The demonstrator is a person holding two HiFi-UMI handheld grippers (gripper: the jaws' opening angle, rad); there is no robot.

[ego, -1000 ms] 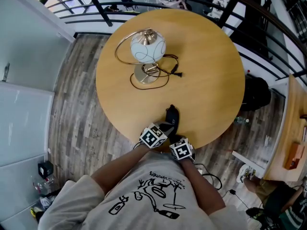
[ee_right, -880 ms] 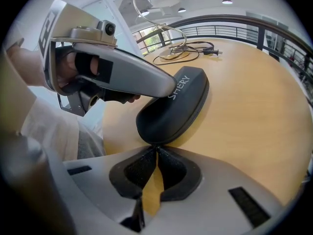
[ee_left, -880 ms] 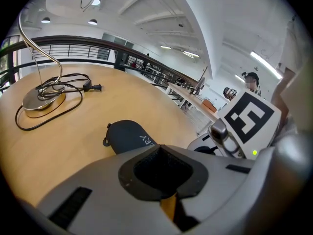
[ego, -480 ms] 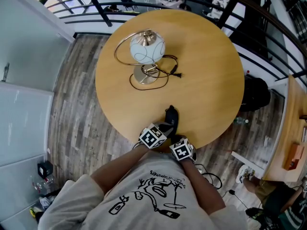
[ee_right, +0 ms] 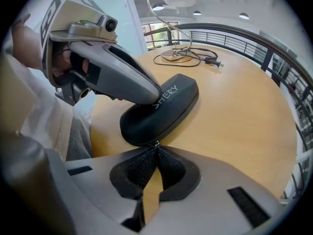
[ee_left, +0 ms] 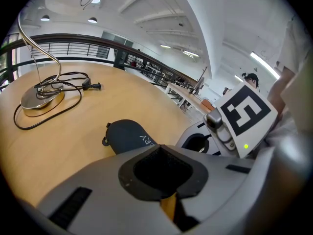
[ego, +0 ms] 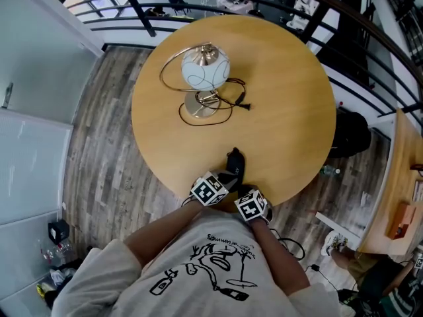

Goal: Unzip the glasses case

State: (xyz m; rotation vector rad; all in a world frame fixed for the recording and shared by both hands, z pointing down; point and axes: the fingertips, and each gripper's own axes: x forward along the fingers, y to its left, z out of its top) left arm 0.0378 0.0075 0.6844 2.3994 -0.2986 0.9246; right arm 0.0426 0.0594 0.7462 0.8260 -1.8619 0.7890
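Tally first: one black glasses case [ee_right: 164, 109], one globe-shaded table lamp [ego: 205, 65], one black cord [ego: 232, 102] with a plug, looped round the lamp's base, and two grippers, all on or over one round wooden table [ego: 291, 98]. Case zipped shut, contents hidden, lying by the table's near edge, well apart from the lamp. Right gripper [ee_right: 156, 148] pinched narrow on the small metal zipper pull [ee_right: 156, 142] at the case's near end. Left gripper [ee_left: 159, 151] closed as well, pads together with nothing seen between them, resting on the case's top beside white lettering. From the head view: only the case's far end, beyond the left marker cube [ego: 209, 190] and the right marker cube [ego: 250, 207]. From the right gripper view alone: the pull and the left gripper's contact with the lid. From the left gripper view alone: a small loop [ee_left: 104, 141] on the case's rounded far end.
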